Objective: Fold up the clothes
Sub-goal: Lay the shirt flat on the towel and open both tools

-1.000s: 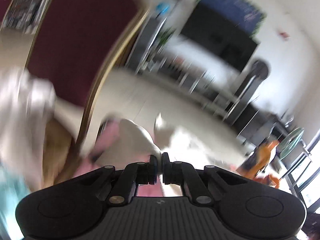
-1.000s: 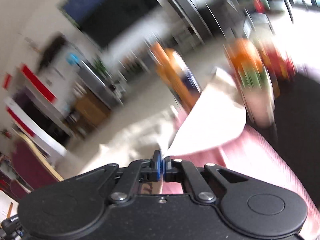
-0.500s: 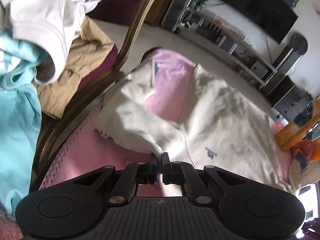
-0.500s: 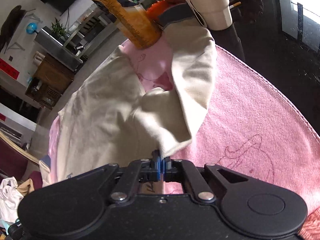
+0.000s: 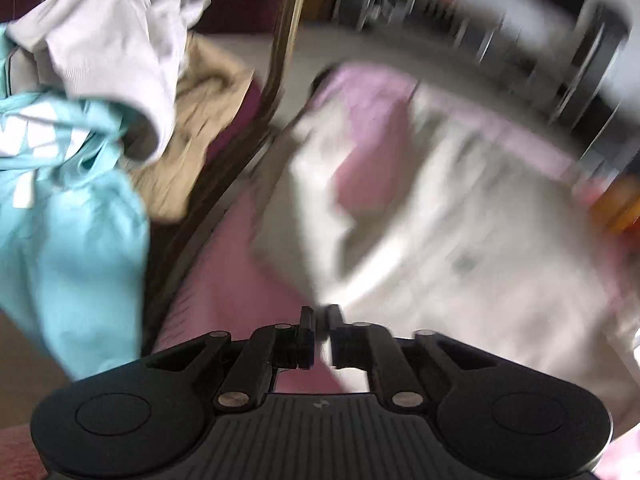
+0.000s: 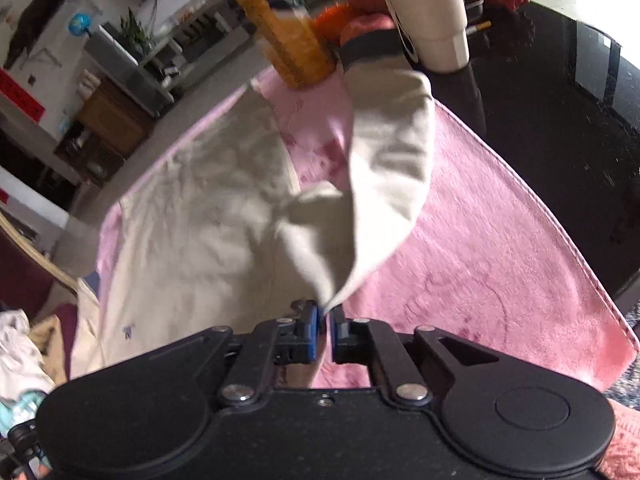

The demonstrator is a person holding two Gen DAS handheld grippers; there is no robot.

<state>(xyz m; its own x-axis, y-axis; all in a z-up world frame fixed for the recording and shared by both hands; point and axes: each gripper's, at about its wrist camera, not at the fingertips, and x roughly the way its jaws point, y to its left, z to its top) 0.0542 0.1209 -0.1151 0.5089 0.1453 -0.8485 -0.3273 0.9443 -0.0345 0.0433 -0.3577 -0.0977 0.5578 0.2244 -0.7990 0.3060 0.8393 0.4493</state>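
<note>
With the cream shirt (image 6: 208,216) spread on the pink towel (image 6: 480,248), the left gripper (image 5: 319,330) and right gripper (image 6: 325,328) had just been parting, cloth edges slipping from the slack jaws, so folding its sleeves likely came next.

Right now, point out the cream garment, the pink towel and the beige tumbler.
cream garment (image 6: 192,232), right wrist view, flat body panel.
pink towel (image 6: 488,248), right wrist view, bare stretch.
beige tumbler (image 6: 432,20), right wrist view, side wall.

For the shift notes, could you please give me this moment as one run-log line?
phase: laying fold down | left gripper: jaws just opening at cream garment edge | right gripper: jaws just opening, garment corner between | surface: pink towel
</note>
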